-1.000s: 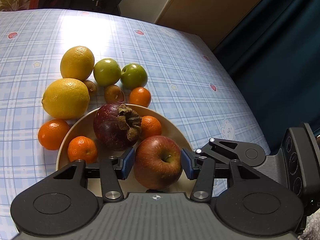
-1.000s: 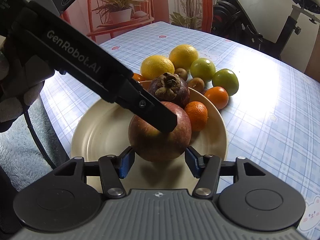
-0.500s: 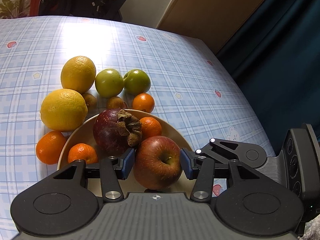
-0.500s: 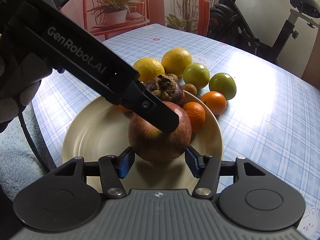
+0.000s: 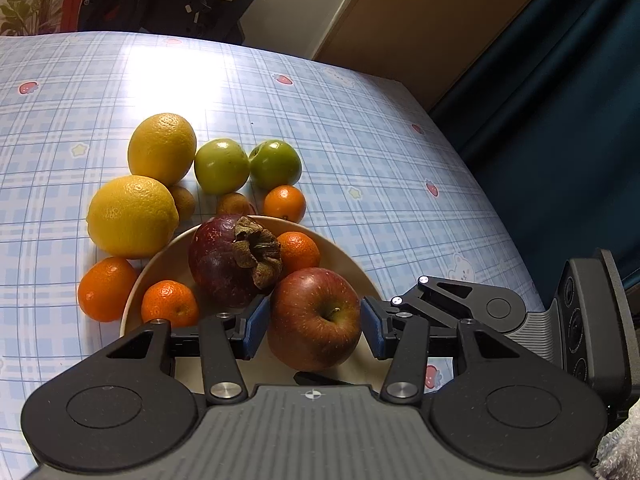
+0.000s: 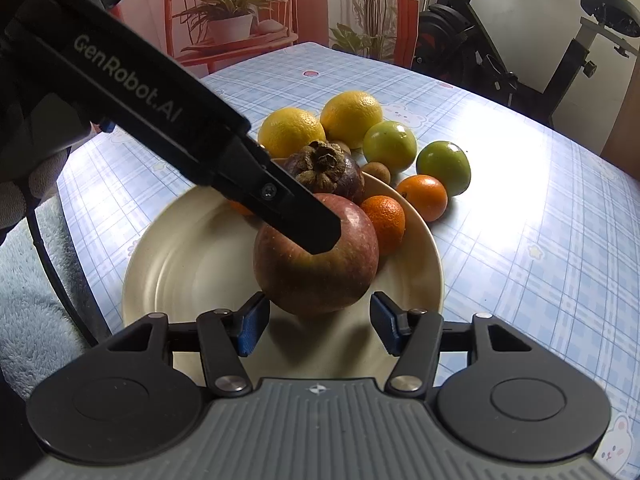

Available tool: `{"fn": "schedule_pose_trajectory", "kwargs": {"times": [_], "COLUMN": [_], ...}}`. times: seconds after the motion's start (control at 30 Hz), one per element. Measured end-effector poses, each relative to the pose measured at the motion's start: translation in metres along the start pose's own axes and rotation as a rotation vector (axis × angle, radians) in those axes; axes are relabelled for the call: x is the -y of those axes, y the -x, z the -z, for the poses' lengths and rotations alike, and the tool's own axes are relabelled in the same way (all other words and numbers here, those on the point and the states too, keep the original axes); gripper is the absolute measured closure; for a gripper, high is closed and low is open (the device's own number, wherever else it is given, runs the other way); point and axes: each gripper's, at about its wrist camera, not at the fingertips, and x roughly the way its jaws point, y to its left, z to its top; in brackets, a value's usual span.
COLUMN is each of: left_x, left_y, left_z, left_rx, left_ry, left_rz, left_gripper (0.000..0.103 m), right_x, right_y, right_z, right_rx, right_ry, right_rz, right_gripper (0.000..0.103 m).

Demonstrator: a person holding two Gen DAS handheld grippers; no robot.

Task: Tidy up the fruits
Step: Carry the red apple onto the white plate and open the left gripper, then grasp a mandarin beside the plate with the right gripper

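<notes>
A red apple (image 5: 316, 316) sits on the cream plate (image 6: 192, 264) beside a dark mangosteen (image 5: 228, 260) and two mandarins (image 5: 170, 304). My left gripper (image 5: 314, 326) is shut on the apple, a blue pad against each side. In the right wrist view the apple (image 6: 320, 268) is partly covered by the left gripper's finger (image 6: 280, 204). My right gripper (image 6: 316, 330) is open and empty, just short of the apple.
On the checked tablecloth behind the plate lie two lemons (image 5: 132, 216), two green apples (image 5: 222, 166), two mandarins (image 5: 284, 204) and small brown fruits (image 5: 236, 204). The table edge and a dark curtain (image 5: 560, 120) are to the right. An exercise bike (image 6: 560, 40) stands beyond.
Both grippers have drawn back a little, so the fruits sit lower in the views. The left gripper stays shut on the apple. The right jaws now lie short of the apple.
</notes>
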Motion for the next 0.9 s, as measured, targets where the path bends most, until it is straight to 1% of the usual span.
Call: {"fn": "schedule_pose_trajectory", "kwargs": {"times": [0.2, 0.37, 0.5, 0.63, 0.73, 0.9], "left_x": [0.002, -0.001, -0.009, -0.019, -0.029, -0.041], "left_y": [0.02, 0.043, 0.062, 0.072, 0.076, 0.074], "left_z": [-0.004, -0.009, -0.016, -0.024, -0.028, -0.032], "left_rx": [0.052, 0.115, 0.175, 0.227, 0.243, 0.241], "left_ry": [-0.012, -0.027, -0.02, -0.015, 0.003, 0.021], "left_rz": [0.001, -0.023, -0.065, -0.138, -0.174, -0.222], "left_gripper": [0.051, 0.051, 0.051, 0.051, 0.051, 0.051], "right_x": [0.0, 0.006, 0.014, 0.025, 0.034, 0.051], "right_y": [0.007, 0.023, 0.036, 0.049, 0.053, 0.049], "right_z": [0.003, 0.003, -0.001, -0.008, -0.014, -0.024], "right_rx": [0.006, 0.045, 0.071, 0.102, 0.121, 0.139], "right_ry": [-0.009, -0.035, -0.037, -0.048, -0.057, -0.073], "right_rz": [-0.003, -0.016, -0.017, -0.011, -0.003, 0.011], "right_gripper": [0.044, 0.044, 0.044, 0.044, 0.044, 0.044]}}
